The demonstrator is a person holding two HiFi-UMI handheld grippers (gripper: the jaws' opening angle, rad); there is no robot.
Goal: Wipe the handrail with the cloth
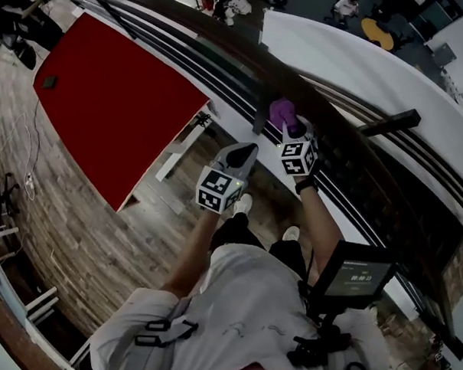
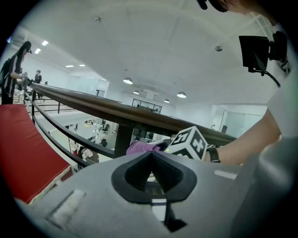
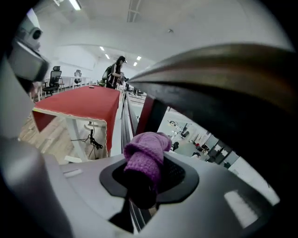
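Note:
The dark brown handrail (image 1: pixel 222 42) curves from the top left to the right in the head view. My right gripper (image 1: pixel 289 129) is shut on a purple knitted cloth (image 1: pixel 283 112), held at the rail beside a black post (image 1: pixel 261 116). In the right gripper view the cloth (image 3: pixel 146 155) bunches out of the closed jaws (image 3: pixel 144 181), just under the handrail (image 3: pixel 223 74). My left gripper (image 1: pixel 240 154) hangs shut and empty, nearer my body and short of the rail. The left gripper view shows its closed jaws (image 2: pixel 151 160), the handrail (image 2: pixel 116 110) and the cloth (image 2: pixel 142 148) beyond.
A red-covered table (image 1: pixel 113 98) stands left of me on the wooden floor (image 1: pixel 99 244). Thin black lower rails (image 2: pixel 56 125) run under the handrail. Beyond the railing is a drop to a lower hall. A person (image 3: pixel 114 72) stands far along the rail.

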